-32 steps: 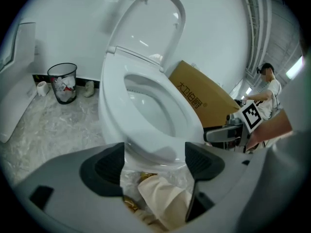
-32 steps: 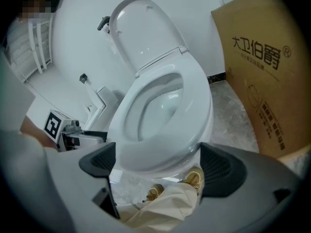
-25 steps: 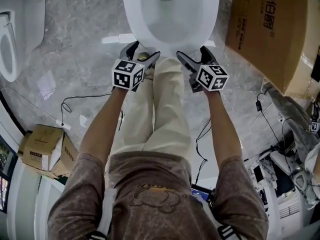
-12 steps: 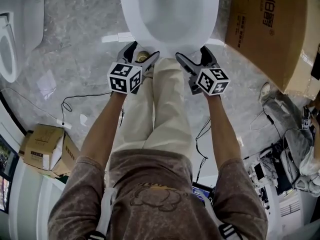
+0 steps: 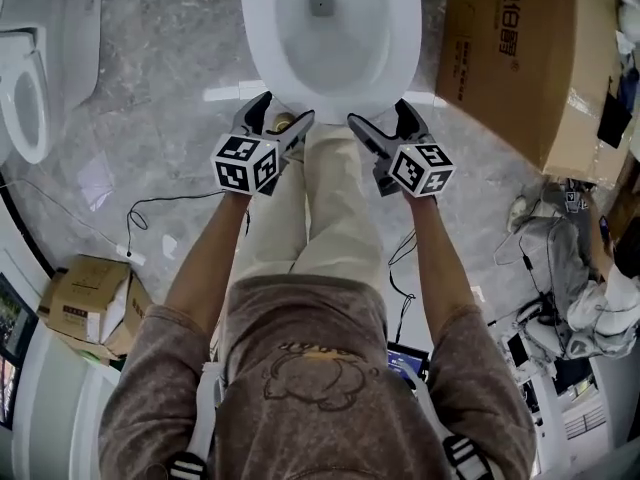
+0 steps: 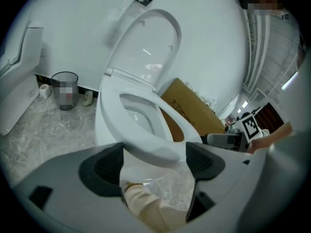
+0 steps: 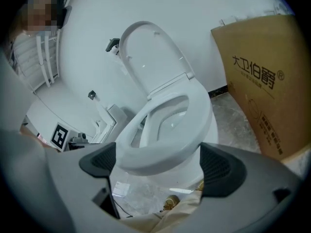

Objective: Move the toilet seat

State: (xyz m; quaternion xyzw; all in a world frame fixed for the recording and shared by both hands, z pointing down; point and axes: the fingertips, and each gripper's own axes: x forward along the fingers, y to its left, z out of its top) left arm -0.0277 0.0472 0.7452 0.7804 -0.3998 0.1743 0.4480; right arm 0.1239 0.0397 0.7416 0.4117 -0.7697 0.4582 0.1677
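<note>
Now both grippers hover low before the toilet. The left gripper (image 5: 283,113) and right gripper (image 5: 378,115) hold their jaws spread wide, gripping nothing, each just short of the front rim of the toilet seat (image 5: 260,28), which lies flat on the bowl. The lid (image 6: 146,47) stands raised behind it. A cardboard box (image 5: 510,48) stands beside the toilet.

Grey marbled floor (image 5: 170,118) and white far wall (image 6: 87,28); large cardboard box (image 5: 520,58) at right, small cardboard box (image 5: 85,298) near left, second toilet (image 5: 30,78) far left, waste bin (image 6: 64,89) beside the wall.
</note>
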